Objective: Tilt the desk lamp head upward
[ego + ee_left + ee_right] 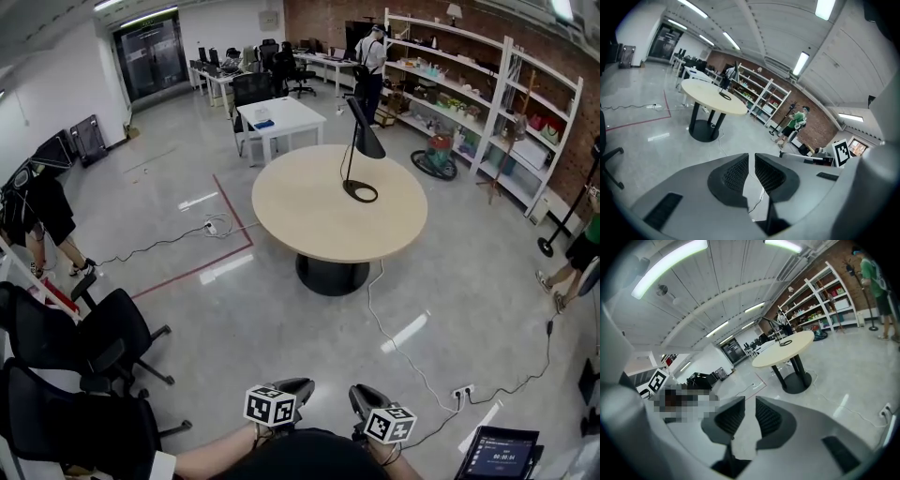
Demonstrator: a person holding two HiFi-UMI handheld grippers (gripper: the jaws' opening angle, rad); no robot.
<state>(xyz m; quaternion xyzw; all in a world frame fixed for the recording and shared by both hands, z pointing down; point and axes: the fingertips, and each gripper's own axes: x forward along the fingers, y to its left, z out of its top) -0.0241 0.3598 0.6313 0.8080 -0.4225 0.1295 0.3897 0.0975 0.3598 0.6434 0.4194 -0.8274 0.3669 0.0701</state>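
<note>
Far off at twelve o'clock, the black desk lamp (361,141) stands on the round table (300,211), while the left gripper (298,385) and right gripper (362,394), at six, show narrow, empty jaws.

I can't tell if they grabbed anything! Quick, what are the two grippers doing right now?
Left gripper: fingers slightly apart, holding nothing.
Right gripper: fingers slightly apart, holding nothing.

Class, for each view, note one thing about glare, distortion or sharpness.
Head view: white glare streaks on the floor; the lamp is sharp. Left gripper view: fisheye tilts the shelves, and the corners go dark. Right gripper view: the ceiling light is blown out.
</note>
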